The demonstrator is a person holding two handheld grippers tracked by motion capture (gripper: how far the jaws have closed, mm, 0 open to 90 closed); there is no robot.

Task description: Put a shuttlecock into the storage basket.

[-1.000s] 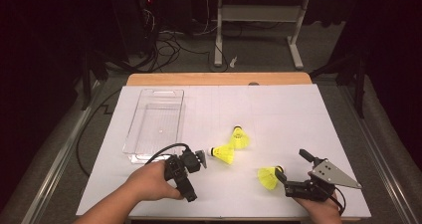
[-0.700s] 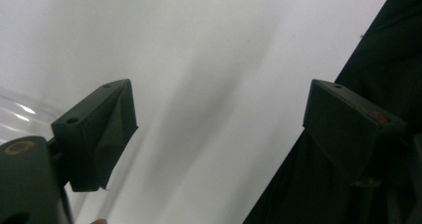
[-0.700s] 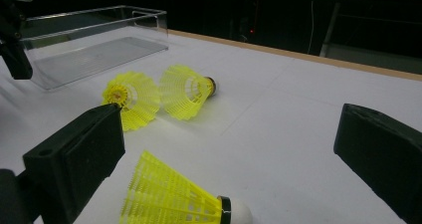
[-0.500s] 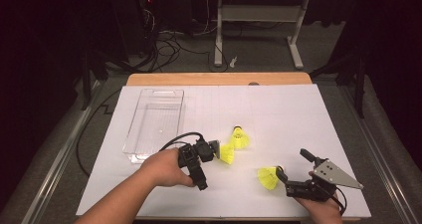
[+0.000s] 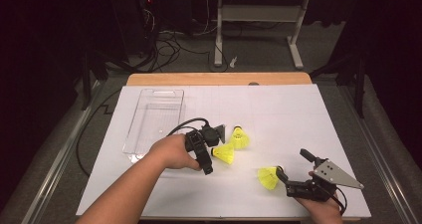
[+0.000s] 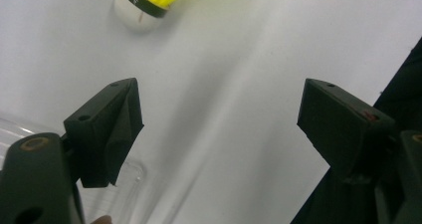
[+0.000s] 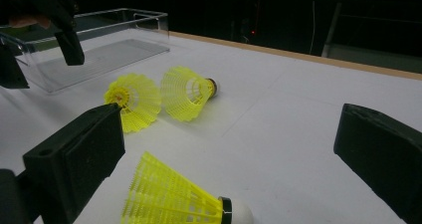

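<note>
Beside the clear tray, the left gripper gapes near a shuttlecock, ready to grasp; the right gripper, also open, approaches another shuttlecock.

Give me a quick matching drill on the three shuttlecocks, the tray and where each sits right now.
Things:
1. clear tray
2. far shuttlecock
3. middle shuttlecock
4. near shuttlecock

Places:
A. just ahead of the open right gripper
B. beside the left gripper, cork towards it
C. left part of the table, nothing in it
D. farthest from the person, cork pointing away

Pairs: 1-C, 2-D, 3-B, 4-A
</note>
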